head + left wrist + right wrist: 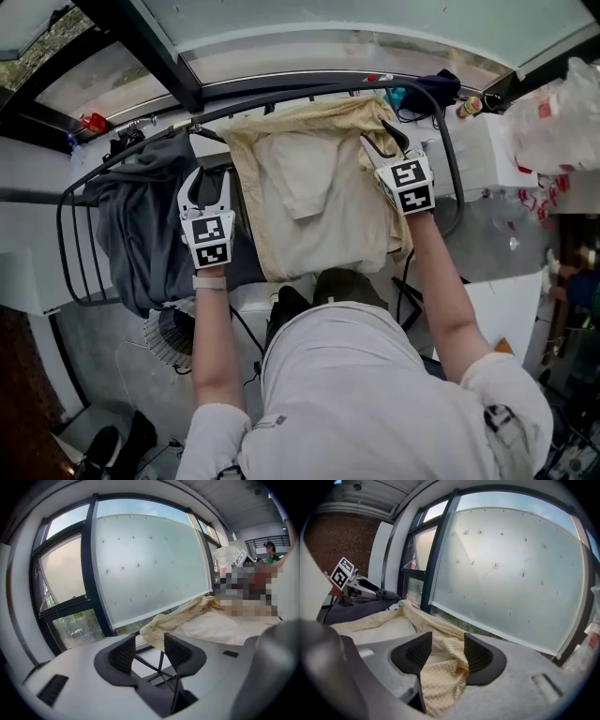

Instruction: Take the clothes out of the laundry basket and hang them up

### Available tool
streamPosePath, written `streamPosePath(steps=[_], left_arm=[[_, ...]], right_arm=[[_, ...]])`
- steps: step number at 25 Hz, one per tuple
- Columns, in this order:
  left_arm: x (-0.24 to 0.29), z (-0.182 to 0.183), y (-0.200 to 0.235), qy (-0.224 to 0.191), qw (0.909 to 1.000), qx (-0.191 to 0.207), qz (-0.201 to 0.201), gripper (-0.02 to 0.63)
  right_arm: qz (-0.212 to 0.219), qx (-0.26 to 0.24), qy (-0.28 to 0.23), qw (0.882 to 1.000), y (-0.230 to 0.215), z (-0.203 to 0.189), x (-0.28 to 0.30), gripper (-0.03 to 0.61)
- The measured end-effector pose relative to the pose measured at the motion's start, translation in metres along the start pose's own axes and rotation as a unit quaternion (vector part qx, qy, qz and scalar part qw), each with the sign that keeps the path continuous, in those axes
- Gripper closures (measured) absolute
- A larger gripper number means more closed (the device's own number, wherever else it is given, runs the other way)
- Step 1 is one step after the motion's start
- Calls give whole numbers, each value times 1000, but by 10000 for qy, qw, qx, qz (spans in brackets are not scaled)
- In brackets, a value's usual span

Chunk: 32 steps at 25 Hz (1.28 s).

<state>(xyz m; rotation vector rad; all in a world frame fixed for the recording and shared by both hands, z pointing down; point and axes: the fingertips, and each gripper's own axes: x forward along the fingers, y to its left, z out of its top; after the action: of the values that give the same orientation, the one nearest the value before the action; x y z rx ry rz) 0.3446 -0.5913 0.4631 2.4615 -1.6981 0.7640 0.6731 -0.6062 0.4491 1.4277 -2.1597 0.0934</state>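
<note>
Cream garment (309, 187) lies draped over the drying rack (281, 94), just beside a dark grey garment (141, 225). Left gripper (150, 641): jaws released, nothing between them. Right gripper (447, 641): jaws released, pads not pressing, but a fold of the cream cloth sits in the gap. Risk, as judged: drawing the right gripper away could snag that fold and drag the garment along or off the rail. The bunched far right corner may also slide, leaving the drape uneven
</note>
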Motion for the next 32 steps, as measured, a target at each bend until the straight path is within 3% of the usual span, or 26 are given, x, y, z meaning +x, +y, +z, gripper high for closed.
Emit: streamPosePath(steps=[6,11,17,24,32], left_arm=[[-75,-7,8,-420,9986,-321,25,434],[-137,-21,25,-605,9964,-488,340,454],[-212,-39,45,-857,9911,-746,697,510],[-286,-59,68,-1082,9829,-963,1135,578],[-349,-80,83,-1305,9736,-1120,1499,611]], right_arm=[[483,77,-737,9961,75,35,-43,387],[975,4,-1247,9874,137,67,-63,399],[1580,211,-1707,9723,207,93,-87,461],[2261,180,-2027,9526,294,113,-107,541],[2927,-231,-2182,9307,381,123,-127,551]])
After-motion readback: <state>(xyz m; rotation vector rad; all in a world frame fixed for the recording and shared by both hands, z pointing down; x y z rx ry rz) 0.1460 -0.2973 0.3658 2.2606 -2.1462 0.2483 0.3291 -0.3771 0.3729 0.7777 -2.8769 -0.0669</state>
